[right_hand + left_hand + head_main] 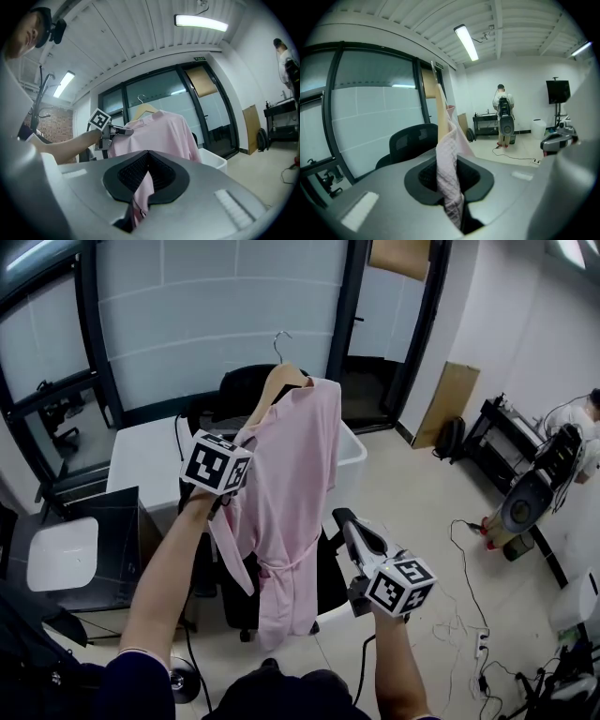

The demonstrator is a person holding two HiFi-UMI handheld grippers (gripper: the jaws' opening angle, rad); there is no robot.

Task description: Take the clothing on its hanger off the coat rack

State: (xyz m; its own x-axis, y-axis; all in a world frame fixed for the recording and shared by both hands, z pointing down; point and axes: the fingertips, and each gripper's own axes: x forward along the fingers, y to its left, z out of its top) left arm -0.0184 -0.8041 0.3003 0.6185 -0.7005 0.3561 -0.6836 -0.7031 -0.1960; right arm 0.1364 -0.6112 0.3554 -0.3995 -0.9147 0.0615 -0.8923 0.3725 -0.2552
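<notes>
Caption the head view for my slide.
Left claw and right claw pinch a pink robe on its wooden hanger.

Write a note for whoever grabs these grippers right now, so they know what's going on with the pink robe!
Left gripper: shut on the robe up near its shoulder, right beside the hanger.
Right gripper: shut on the robe's side edge, lower down.
Robe: on its hanger, held up in the air. The hook hangs on nothing, and no rack is in view.
Done: it looks already off the rack.
Left: probably just carrying it away and setting it down. Hold both grips until then.
</notes>
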